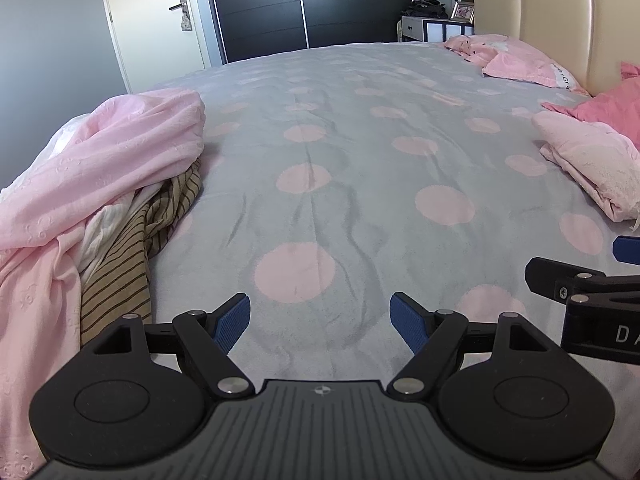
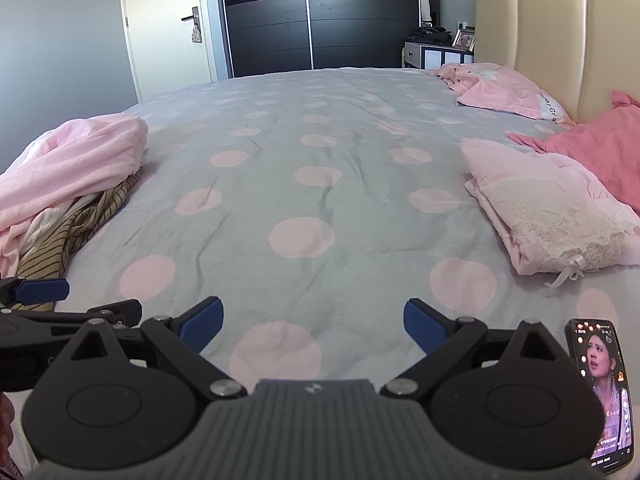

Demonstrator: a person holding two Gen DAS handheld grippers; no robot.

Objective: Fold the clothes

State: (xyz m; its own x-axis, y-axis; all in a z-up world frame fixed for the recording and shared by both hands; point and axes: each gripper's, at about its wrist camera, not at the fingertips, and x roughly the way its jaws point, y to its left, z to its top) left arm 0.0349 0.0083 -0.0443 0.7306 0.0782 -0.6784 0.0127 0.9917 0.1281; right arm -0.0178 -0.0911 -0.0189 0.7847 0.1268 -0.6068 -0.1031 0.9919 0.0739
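Observation:
A heap of unfolded clothes lies on the bed's left side: a pale pink garment over a brown striped one and some white cloth. A folded pale pink lace-trimmed garment rests on the right. My left gripper hovers open over the grey sheet with pink dots, nothing between its blue pads. My right gripper is open too, over the same sheet, holding nothing. The two grippers sit side by side, each showing at the edge of the other's view.
A phone with a lit screen lies on the bed by my right gripper. Pink pillows and a darker pink cushion lie against the beige headboard. Beyond the bed stand a dark wardrobe, a door and a nightstand.

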